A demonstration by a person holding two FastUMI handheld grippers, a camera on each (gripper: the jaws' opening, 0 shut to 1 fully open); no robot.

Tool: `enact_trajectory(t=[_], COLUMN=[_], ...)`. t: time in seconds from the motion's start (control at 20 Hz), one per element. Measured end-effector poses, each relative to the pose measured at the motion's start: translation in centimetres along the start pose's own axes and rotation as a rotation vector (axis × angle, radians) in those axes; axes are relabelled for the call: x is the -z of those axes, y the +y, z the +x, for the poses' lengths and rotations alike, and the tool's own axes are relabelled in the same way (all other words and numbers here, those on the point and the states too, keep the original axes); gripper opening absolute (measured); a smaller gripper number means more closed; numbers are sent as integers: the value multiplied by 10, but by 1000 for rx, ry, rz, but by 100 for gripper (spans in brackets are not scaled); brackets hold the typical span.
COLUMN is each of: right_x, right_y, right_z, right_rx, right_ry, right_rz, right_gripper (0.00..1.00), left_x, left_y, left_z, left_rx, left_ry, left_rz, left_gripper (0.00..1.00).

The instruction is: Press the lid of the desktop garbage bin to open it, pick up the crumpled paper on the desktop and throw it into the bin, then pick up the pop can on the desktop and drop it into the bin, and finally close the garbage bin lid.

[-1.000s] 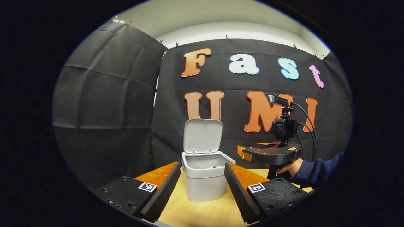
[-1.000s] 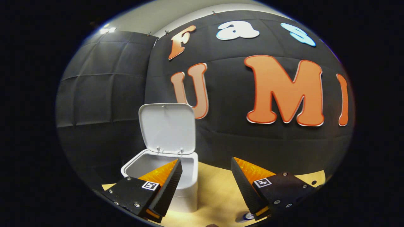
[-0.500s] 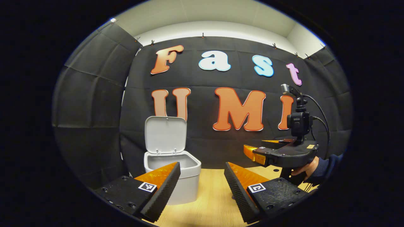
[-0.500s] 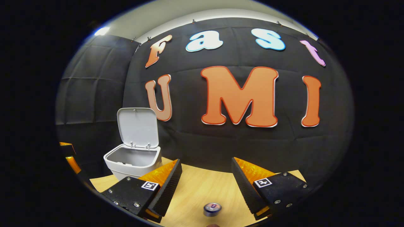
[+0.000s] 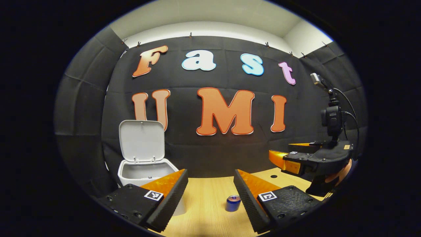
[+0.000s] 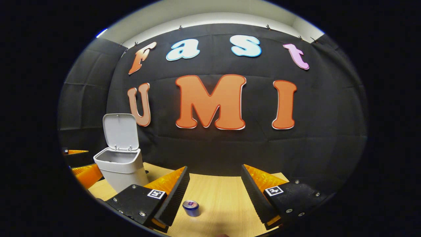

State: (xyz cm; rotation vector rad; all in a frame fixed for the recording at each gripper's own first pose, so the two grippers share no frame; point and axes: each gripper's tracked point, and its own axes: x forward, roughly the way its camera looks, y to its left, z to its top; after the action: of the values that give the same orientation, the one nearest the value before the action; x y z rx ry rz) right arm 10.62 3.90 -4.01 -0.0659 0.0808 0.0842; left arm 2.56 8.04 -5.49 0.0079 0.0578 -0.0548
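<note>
Each camera rides low over the table (image 5: 210,194), facing the booth's back wall along its own parted fingers; both share the bin (image 5: 138,169) far left and the can (image 6: 191,208) near their tips.

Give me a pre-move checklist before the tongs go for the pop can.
1. Bin lid up, standing upright behind the opening: ok.
2. Garbage bin upright on the desktop: ok.
3. Pop can standing on the desktop, top showing, nothing touching it: ok.
4. Right tongs open and holding nothing, can sitting low between the fingers, nearer one of them: ok.
5. Left tongs open and holding nothing, can close beside one finger: ok.
6. Crumpled paper already in the bin: cannot tell, the inside of the bin is mostly out of sight.
</note>
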Motion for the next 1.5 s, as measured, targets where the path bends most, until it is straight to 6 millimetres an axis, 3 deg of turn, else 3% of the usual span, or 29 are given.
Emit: enact_trajectory(t=[0.15,0.2,0.25,0.4,0.45,0.5,0.8,1.2,1.5], right_x=[4,6,9,16,17,19,22,29,38], right_y=[-24,-30,-36,-47,-53,-57,-82,-98,-99], right_z=[-14,-19,-23,-40,-44,-49,-74,-100,-110], right_rx=[57,72,86,125,141,154,245,346,390], right_ry=[8,13,19,35,39,44,70,109,145], right_rz=[22,27,30,32,29,28,23,10,13], right_gripper=[94,100,94,94,100,94,94,94,94], left_x=[17,27,39,82,96,111,213,329,381], left_y=[-14,-20,-26,-47,-53,-57,-82,-107,-108], left_z=[15,21,28,52,62,69,112,158,183], left_rx=[33,49,64,114,127,135,174,194,191], left_ry=[19,38,57,134,160,184,358,589,683], left_rz=[-7,-10,-13,-21,-21,-17,-3,-25,-5], left_gripper=[89,89,89,89,89,89,93,95,95])
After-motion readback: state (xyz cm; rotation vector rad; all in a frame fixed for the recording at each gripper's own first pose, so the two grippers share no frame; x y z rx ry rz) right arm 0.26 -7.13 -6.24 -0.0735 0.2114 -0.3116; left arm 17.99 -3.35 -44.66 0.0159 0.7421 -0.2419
